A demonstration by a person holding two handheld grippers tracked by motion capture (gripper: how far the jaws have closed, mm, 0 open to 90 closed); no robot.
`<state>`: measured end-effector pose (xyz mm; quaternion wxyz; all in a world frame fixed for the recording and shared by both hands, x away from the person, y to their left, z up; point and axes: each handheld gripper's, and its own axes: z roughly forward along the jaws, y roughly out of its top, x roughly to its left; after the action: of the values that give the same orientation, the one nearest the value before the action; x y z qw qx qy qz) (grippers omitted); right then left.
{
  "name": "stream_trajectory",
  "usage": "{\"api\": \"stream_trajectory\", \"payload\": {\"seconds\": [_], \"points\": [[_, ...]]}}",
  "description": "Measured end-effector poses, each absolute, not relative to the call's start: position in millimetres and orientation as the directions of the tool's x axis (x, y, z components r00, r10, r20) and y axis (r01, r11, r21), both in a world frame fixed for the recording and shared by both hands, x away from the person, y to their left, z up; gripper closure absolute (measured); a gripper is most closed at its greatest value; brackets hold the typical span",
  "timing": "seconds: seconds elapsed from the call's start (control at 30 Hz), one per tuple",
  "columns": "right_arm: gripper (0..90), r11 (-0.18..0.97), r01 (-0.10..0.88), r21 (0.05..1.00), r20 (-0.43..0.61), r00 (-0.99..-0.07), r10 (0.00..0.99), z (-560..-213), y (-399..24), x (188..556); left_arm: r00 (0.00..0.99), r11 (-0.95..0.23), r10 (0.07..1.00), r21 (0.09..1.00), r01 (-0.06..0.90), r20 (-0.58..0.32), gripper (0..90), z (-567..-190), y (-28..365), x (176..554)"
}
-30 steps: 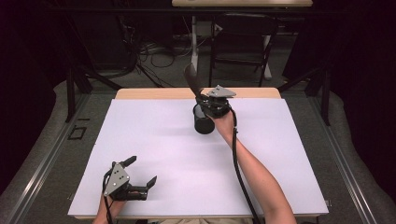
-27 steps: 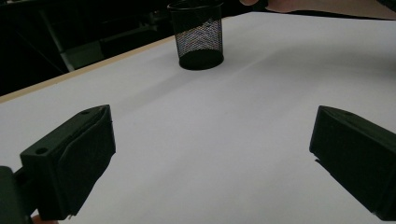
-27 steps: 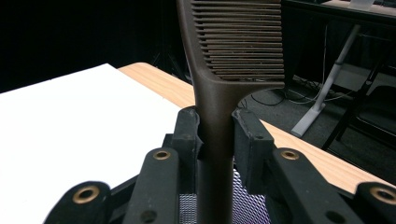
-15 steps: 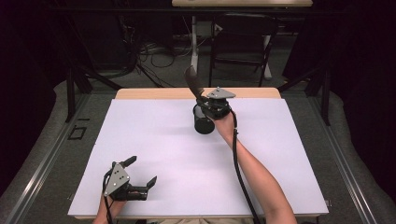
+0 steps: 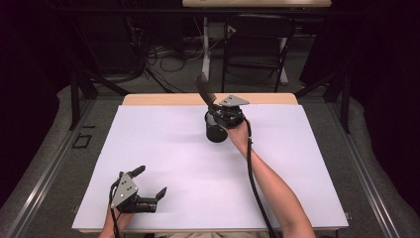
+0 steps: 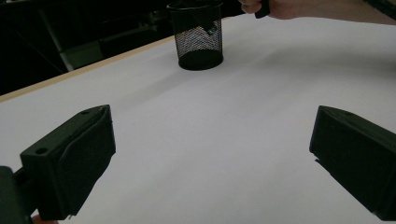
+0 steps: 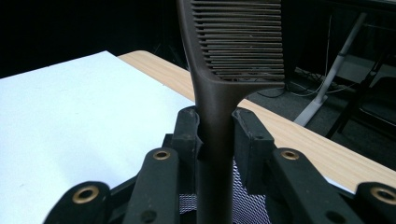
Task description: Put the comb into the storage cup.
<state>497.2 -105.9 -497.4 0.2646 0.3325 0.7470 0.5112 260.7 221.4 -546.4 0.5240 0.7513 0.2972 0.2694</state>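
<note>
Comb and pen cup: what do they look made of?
Dark brown comb: looks like moulded plastic, matte to slightly satin; thin even teeth and a smooth one-piece handle suggest it. Black round mesh pen cup: probably wire mesh metal with a dark coating; the fine see-through grid, solid rim and base ring point that way, though plastic cannot be ruled out. The right gripper has its jaws on the comb's handle.

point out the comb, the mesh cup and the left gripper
comb (image 7: 236,42): right gripper view, on its teeth
mesh cup (image 6: 198,39): left gripper view, on its wall
left gripper (image 5: 149,182): high view, midway between its fingertips
</note>
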Motion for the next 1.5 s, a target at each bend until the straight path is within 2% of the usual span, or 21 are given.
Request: {"api": "stream_trajectory", "payload": {"seconds": [1.2, 1.23, 1.33, 1.5], "points": [[71.3, 0.275, 0.264, 0.925, -0.046, -0.638, 0.769, -509.1, -108.9, 496.5, 0.678, -0.279, 0.728, 0.947, 0.159, 0.101, 0.4, -546.1, 222.1, 260.6], [69.2, 0.270, 0.267, 0.925, -0.042, -0.635, 0.771, -509.5, -109.2, 496.3, 0.678, -0.279, 0.728, 0.947, 0.159, 0.101, 0.4, -546.1, 222.1, 260.6], [50.8, 0.259, 0.286, 0.922, -0.024, -0.628, 0.778, -508.6, -110.8, 496.1, 0.679, -0.279, 0.727, 0.947, 0.158, 0.101, 0.4, -545.9, 222.3, 260.3], [36.2, 0.246, 0.301, 0.921, -0.004, -0.625, 0.780, -503.4, -116.8, 492.6, 0.678, -0.280, 0.728, 0.947, 0.160, 0.101, 0.4, -546.0, 222.0, 260.5]]}}
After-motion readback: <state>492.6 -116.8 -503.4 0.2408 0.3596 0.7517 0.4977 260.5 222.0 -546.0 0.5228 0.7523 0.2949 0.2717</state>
